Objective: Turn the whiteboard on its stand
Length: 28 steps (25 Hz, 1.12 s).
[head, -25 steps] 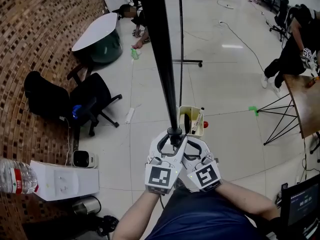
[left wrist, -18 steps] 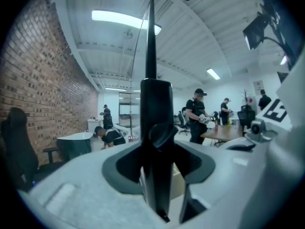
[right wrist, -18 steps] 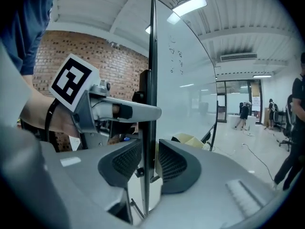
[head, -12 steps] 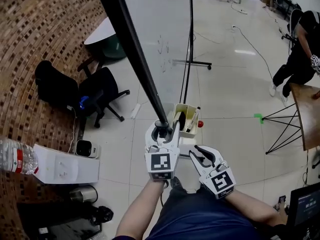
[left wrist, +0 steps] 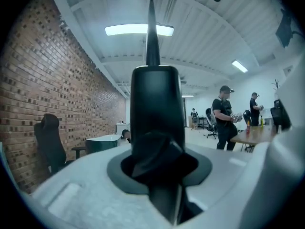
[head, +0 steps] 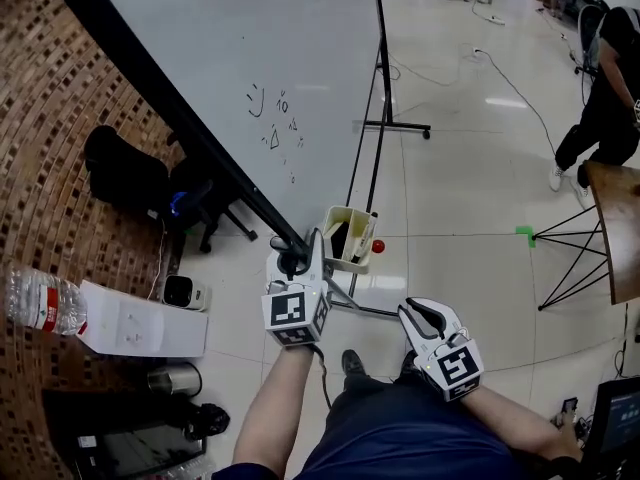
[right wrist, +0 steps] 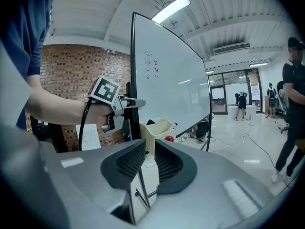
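The whiteboard point(head: 250, 58) stands on its black rolling stand point(head: 378, 108), its white face with small scribbles turned toward me. Its black frame edge point(head: 200, 158) runs down to my left gripper point(head: 293, 258). The left jaws are closing with the black frame point(left wrist: 155, 109) filling the gap between them. A cream tray point(head: 348, 238) with markers and a red ball point(head: 378, 247) hangs beside that grip. My right gripper point(head: 420, 318) hovers lower right, clear of the board; its jaws are closing with nothing between them and a narrow gap left. The right gripper view shows the whiteboard point(right wrist: 167, 80) and the left gripper point(right wrist: 136, 102).
Black office chairs point(head: 125, 173) stand by the brick wall behind the board. A water bottle point(head: 40, 303) and a white box point(head: 140, 323) lie at the left. A person point(head: 600, 108) and a wooden table point(head: 615, 228) are at the right.
The board swung from edge-on to showing its face. The left gripper stayed on the frame and shifted left. The right gripper let go and drew back toward the lower right.
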Available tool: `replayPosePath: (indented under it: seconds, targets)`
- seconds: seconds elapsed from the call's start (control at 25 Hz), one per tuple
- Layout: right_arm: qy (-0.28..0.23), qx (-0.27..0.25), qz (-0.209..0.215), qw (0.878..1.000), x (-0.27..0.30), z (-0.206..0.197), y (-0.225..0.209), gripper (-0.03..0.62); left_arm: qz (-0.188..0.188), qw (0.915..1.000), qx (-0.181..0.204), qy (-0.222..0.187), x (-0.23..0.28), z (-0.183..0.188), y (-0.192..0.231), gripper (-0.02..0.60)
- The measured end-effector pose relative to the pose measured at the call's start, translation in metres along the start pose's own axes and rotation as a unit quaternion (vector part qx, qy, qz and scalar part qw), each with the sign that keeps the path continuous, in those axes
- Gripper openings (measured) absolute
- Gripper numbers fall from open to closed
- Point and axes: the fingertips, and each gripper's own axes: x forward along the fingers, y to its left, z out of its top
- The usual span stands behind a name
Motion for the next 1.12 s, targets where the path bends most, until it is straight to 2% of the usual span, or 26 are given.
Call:
replayPosePath:
  seconds: [0.36, 0.56, 0.68, 0.88, 1.12]
  targets:
    - [0.006, 0.011, 0.039, 0.999, -0.008, 0.006, -0.018, 0.063, 0.010, 0.9999, -0.003, 0.001, -0.024, 0.016, -0.016, 0.135]
    - [0.012, 0.010, 0.055, 0.998, 0.002, 0.012, -0.010, 0.063, 0.010, 0.9999, -0.005, 0.001, -0.025, 0.019, -0.020, 0.135]
    - [0.017, 0.004, 0.035, 0.999, -0.010, 0.016, 0.005, 0.060, 0.010, 0.9999, -0.011, 0.003, -0.042, 0.025, -0.028, 0.135]
    - [0.033, 0.009, -0.008, 0.999, -0.037, -0.019, 0.048, 0.060, -0.002, 1.0000, -0.004, -0.008, -0.077, 0.009, -0.039, 0.135]
    - [0.058, 0.008, -0.047, 0.997, -0.068, -0.033, 0.070, 0.060, -0.015, 0.9996, -0.005, -0.023, -0.095, 0.010, -0.046, 0.135]
